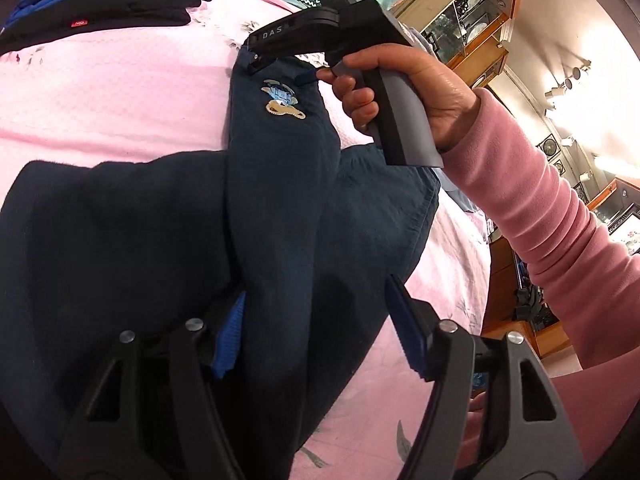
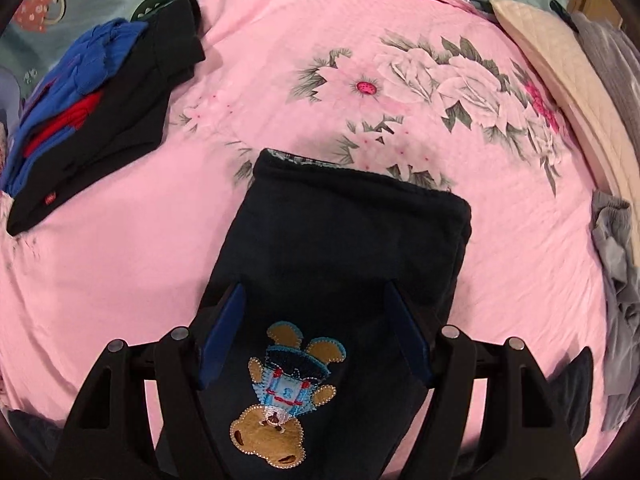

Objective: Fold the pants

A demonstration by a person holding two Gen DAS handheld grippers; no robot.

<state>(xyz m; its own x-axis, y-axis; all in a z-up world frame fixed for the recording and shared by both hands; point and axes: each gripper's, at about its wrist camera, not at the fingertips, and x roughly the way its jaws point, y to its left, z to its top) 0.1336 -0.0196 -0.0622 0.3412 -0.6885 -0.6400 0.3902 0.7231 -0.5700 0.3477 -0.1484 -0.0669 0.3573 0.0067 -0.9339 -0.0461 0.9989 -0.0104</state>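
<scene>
Dark navy pants (image 1: 280,208) with a bear patch (image 1: 282,102) lie on the pink flowered sheet (image 1: 120,92). A raised fold of them runs between the blue pads of my left gripper (image 1: 316,328), which is open; pink sheet shows beside its right pad. At the far end of the fold, a hand (image 1: 420,92) holds my right gripper (image 1: 260,56) pointing steeply down. In the right wrist view the pants (image 2: 340,240) lie folded. The bear patch (image 2: 286,400) sits between the fingers of my right gripper (image 2: 314,328), whose jaws straddle the cloth, open.
A stack of folded black, blue and red clothes (image 2: 92,120) lies at the sheet's far left, seen also as that stack (image 1: 100,4) from the left wrist. A beige quilted pad (image 2: 560,80) and crumpled grey clothes (image 2: 616,260) border the right side. Wooden display cabinets (image 1: 472,20) stand beyond the bed.
</scene>
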